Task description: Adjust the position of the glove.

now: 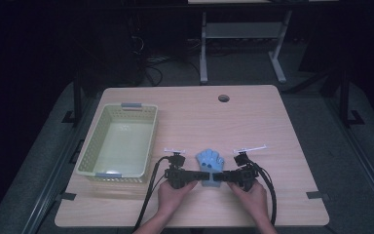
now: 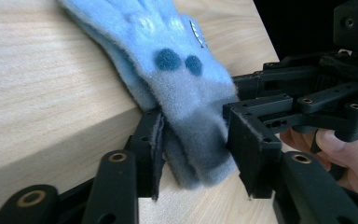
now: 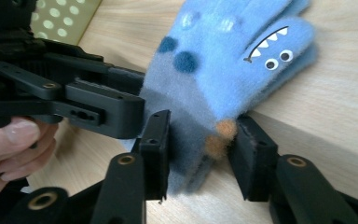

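Note:
A fuzzy light-blue glove (image 1: 210, 161) with dark blue dots, a grey cuff and a shark face on its thumb (image 3: 270, 51) lies flat near the table's front edge, fingers pointing away from me. My left gripper (image 1: 197, 176) reaches in from the left and my right gripper (image 1: 224, 177) from the right, and they meet at the cuff. In the left gripper view the jaws (image 2: 193, 135) press both sides of the grey cuff (image 2: 200, 140). The right gripper view shows its jaws (image 3: 200, 135) pinching the cuff beside orange spots (image 3: 219, 135). A second layer shows under the glove.
A pale green slotted basket (image 1: 153, 131) stands on the table's left half, with nothing inside it. A round cable hole (image 1: 223, 98) sits near the far edge. Cables trail from both grippers toward the front edge. A desk frame stands on the dark floor beyond.

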